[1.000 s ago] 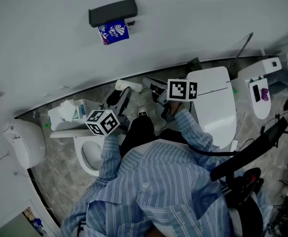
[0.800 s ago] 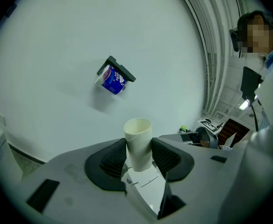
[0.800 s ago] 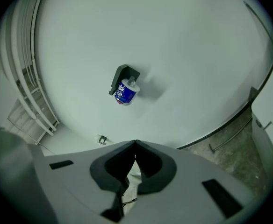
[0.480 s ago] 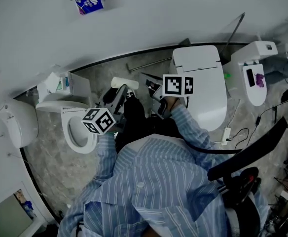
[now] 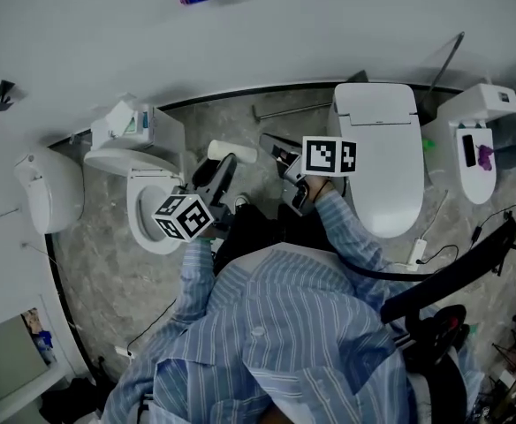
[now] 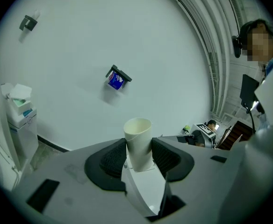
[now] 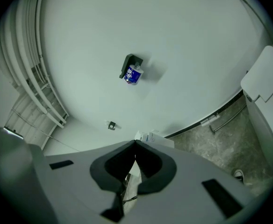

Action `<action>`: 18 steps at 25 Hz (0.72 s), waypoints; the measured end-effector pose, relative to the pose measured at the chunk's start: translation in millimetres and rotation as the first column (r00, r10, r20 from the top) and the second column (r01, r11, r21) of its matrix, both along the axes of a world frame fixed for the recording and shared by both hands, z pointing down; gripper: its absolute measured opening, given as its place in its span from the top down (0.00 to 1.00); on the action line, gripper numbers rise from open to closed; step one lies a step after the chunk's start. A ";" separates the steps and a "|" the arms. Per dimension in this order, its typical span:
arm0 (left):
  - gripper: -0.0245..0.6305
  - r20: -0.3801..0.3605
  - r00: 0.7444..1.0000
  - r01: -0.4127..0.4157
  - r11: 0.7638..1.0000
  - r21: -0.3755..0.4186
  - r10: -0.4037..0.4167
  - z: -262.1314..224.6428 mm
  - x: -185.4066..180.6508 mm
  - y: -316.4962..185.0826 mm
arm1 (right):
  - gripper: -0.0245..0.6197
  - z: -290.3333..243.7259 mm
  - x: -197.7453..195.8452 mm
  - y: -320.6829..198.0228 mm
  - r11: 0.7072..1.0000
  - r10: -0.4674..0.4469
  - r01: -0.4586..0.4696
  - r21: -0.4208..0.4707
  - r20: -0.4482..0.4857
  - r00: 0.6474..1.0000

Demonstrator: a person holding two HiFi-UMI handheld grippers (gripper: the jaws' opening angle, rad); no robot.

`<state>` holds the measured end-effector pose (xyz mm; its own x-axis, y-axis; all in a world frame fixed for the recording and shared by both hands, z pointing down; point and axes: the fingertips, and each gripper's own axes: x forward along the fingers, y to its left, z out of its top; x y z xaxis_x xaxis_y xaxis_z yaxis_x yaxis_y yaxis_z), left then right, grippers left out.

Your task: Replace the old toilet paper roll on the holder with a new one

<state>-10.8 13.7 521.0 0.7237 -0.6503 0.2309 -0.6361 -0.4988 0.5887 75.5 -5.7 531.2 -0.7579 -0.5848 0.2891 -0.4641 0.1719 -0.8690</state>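
Toilet paper tube [image 6: 139, 139] gripped by left tool [image 6: 140, 154], right tool [image 7: 135, 146] closed on nothing, holder [image 7: 132, 68] on wall

**Both arms forward: left jaws clamped on a tube, right jaws closed**

The left arm [image 5: 196, 276], in a striped sleeve, reaches ahead with the elbow bent. The left hand-held gripper [image 5: 224, 162] points forward and slightly down, with its left marker cube [image 5: 185, 216] facing up. Its jaws stand apart, and the dark pads press on both sides of a white tube [image 6: 138, 141] that stands upright between them. The right arm [image 5: 346, 228] stretches forward alongside. The right hand-held gripper [image 5: 269, 142] aims the same way below its right marker cube [image 5: 329, 157]. Its jaws meet tip to tip with nothing between them. The two grippers lie side by side, near each other but apart.
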 end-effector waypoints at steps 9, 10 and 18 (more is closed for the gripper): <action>0.70 -0.008 0.999 -0.049 0.999 0.012 0.049 -2.9 -47.2 23.6 | 0.95 -6.4 -46.1 12.0 0.999 0.042 -0.042 0.013 -0.009 0.999; 0.70 -0.002 0.999 -0.052 0.999 0.014 0.052 -3.0 -59.4 27.1 | 0.95 -5.1 -56.5 16.0 0.999 0.049 -0.049 0.009 -0.008 0.999; 0.70 0.013 0.998 -0.065 0.997 0.033 0.064 2.9 -147.8 54.7 | 0.95 15.7 -139.0 62.2 0.996 0.081 -0.081 -0.032 -0.001 0.997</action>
